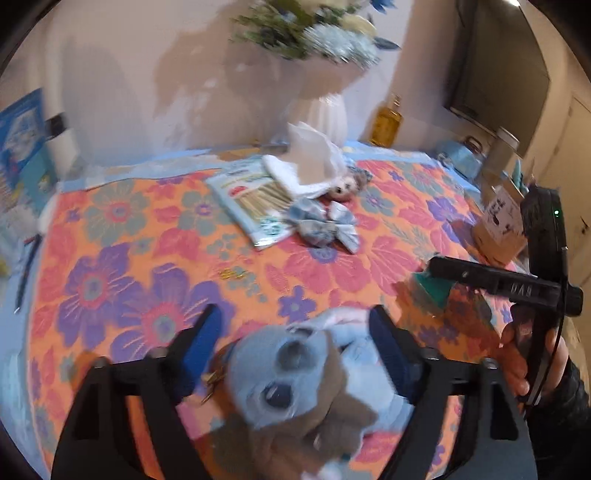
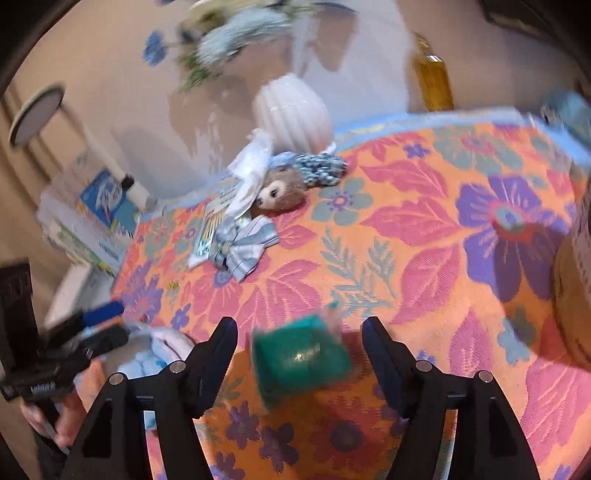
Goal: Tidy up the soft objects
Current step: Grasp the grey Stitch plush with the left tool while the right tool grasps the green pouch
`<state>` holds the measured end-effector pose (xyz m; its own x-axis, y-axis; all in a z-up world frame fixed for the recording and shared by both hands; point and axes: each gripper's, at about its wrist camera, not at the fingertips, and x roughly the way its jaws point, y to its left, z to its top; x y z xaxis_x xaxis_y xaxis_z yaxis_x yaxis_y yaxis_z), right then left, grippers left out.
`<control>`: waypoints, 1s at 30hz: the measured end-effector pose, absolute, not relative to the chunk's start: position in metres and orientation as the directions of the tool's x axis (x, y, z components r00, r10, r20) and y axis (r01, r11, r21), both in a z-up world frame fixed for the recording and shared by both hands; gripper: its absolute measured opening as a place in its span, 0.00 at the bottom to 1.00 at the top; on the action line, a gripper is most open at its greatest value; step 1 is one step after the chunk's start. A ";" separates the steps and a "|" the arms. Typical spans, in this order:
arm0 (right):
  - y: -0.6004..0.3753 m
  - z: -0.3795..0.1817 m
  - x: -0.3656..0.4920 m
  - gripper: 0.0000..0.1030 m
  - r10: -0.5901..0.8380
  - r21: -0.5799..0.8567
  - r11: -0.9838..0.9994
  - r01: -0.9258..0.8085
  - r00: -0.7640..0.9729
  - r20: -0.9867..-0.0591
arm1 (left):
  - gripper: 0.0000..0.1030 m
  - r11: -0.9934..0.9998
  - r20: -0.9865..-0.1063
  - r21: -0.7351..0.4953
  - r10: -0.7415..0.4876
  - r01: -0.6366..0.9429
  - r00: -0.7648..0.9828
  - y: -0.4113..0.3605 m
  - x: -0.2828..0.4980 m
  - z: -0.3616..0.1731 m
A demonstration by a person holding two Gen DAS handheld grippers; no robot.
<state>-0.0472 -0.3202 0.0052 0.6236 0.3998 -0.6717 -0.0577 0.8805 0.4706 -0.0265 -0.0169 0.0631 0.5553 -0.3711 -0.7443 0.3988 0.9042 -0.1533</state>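
The left gripper stands wide over a blue plush toy lying on the flowered tablecloth; its pads do not press the toy. The right gripper is also spread, with a green soft block loose between its fingers. Farther back lie a striped bow, a small brown plush and a white vase.

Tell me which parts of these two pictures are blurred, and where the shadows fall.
Left wrist view: the blue plush toy between the fingers is smeared, the flowers too; their shadow lies on the wall. Right wrist view: the green object is blurred; the fisheye bends the table edge.
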 end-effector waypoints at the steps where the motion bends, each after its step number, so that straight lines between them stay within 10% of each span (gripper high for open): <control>1: -0.327 0.004 -0.048 0.67 0.428 0.513 0.857 -0.051 0.624 -0.654 | 0.83 0.918 -0.742 -0.139 -0.345 0.373 0.574 -0.011 -0.033 0.066; 14: -0.327 0.011 -0.051 0.75 0.426 0.514 0.855 -0.065 0.652 -0.627 | 0.87 0.936 -0.853 -0.292 -0.349 0.197 0.388 -0.032 -0.047 0.023; 30: -0.318 0.007 -0.047 0.82 0.424 0.481 0.873 -0.084 0.617 -0.663 | 0.75 0.938 -0.746 -0.262 -0.345 0.225 0.570 -0.042 -0.026 0.016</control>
<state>-0.0475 -0.3178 0.0073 0.6169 0.4244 -0.6628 -0.0836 0.8727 0.4811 -0.0265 -0.0418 0.0160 0.5702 -0.3449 -0.7456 0.2245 0.9385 -0.2624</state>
